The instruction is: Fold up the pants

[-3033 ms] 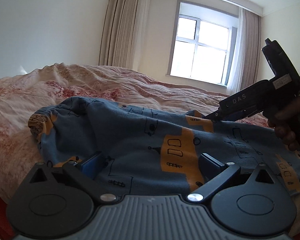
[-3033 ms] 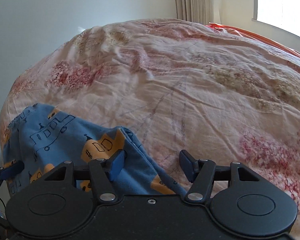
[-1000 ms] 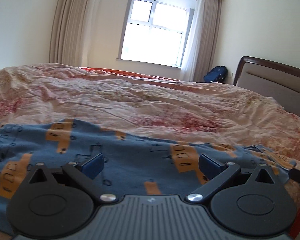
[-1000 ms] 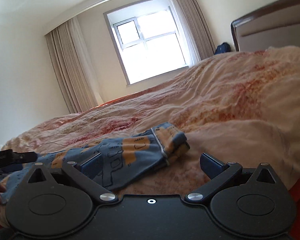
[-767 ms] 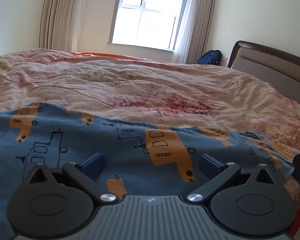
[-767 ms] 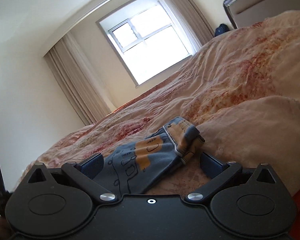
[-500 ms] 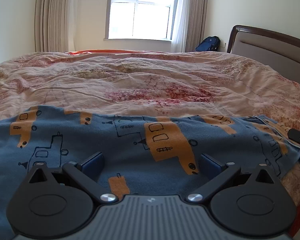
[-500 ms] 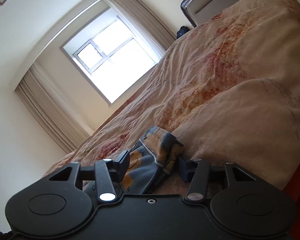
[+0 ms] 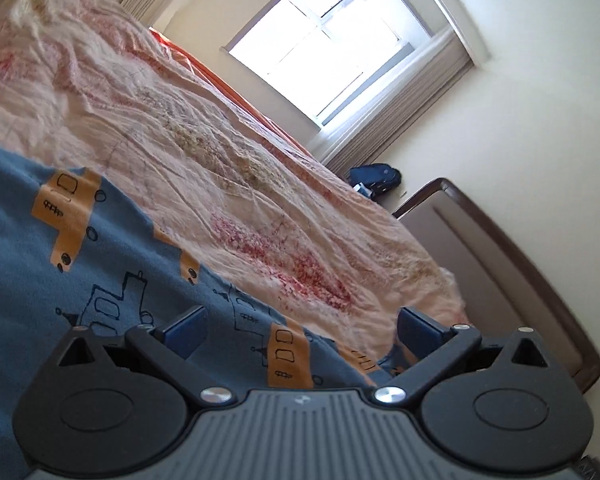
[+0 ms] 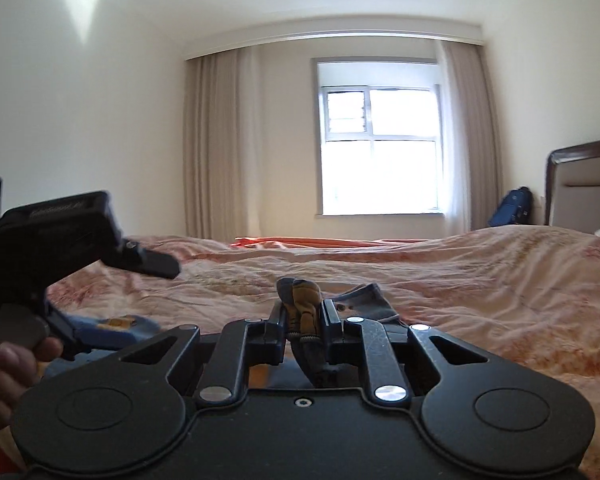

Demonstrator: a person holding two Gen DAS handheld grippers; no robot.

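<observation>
Indoors, pink floral bedspread (image 9: 260,184), window (image 10: 380,140), right hand-held gripper (image 10: 303,326) pinching pants (image 9: 80,264), left hand-held gripper (image 9: 300,326) spread.

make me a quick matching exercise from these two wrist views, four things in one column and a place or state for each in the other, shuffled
Things:
1. right gripper
2. left gripper
3. dark blue backpack
4. blue pants with orange truck print

Places or states:
A. spread on the pink floral bedspread
B. fingers wide apart
C. by the wall, between window and headboard
D. clamped on bunched fabric

Pairs: 1-D, 2-B, 3-C, 4-A

Black grippers: blue-padded fingers (image 9: 186,326), silver screws (image 10: 386,392).
</observation>
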